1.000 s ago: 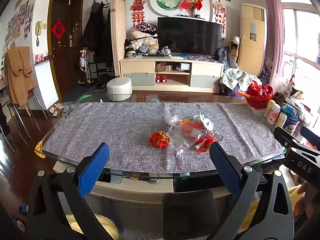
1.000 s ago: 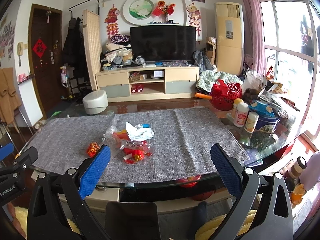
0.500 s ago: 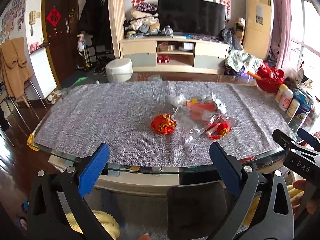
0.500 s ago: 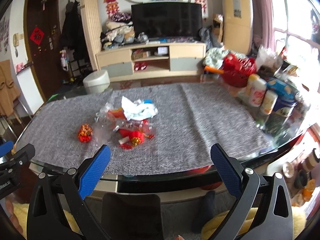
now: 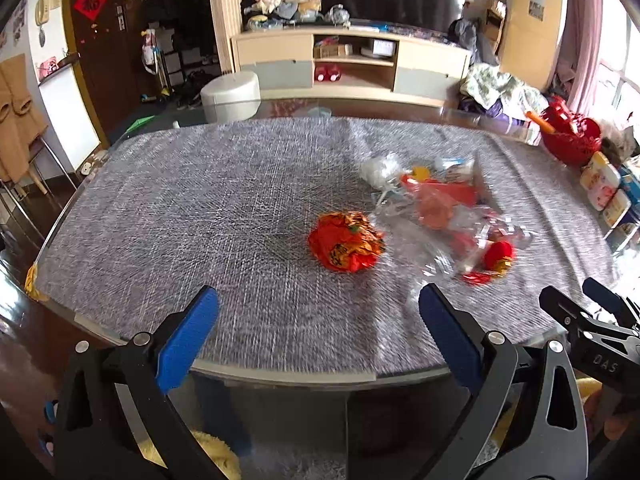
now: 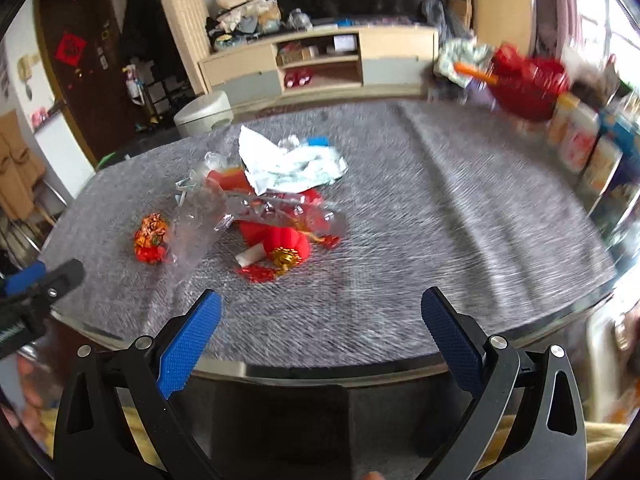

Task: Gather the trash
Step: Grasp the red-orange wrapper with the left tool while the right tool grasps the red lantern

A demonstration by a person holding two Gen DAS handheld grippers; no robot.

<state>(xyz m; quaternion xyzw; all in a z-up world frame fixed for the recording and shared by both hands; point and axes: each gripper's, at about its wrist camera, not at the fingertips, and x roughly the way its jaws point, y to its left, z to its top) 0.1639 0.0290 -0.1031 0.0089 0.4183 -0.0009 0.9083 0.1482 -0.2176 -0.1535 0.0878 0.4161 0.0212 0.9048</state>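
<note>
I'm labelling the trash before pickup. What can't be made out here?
- Contents under the crinkled clear plastic wrap: right wrist view, glare and motion blur.
- Print on the crumpled orange-red foil wrapper: left wrist view, blurred.
- Labels on the white bottles at the table edge: right wrist view, smeared.

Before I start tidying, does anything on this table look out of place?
Yes. Litter lies mid-cloth on the grey table runner: a crumpled red-orange wrapper sitting apart, beside a heap of clear plastic wrap, crumpled white paper and a small red lantern ornament. Nothing spilled.
</note>
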